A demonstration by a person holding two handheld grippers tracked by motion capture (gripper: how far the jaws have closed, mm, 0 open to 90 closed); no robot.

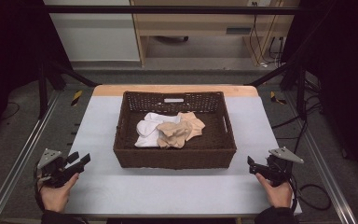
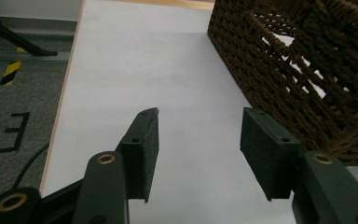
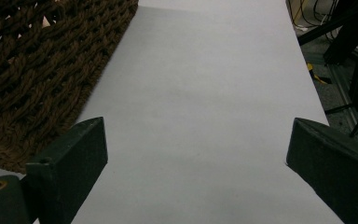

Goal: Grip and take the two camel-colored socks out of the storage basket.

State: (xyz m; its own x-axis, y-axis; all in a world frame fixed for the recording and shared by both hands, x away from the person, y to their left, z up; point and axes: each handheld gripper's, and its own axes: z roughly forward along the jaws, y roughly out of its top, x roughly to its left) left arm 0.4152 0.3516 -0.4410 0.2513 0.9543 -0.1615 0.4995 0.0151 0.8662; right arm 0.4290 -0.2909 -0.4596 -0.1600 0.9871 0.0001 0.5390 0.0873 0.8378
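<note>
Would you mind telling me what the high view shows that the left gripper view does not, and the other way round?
High view alone: the white socks and beige socks lying inside the basket, plus the right gripper near the basket's right corner. Left gripper view alone: the inner faces of the left gripper fingers, standing apart with nothing between them. Both share the brown woven basket and the pale table.
</note>
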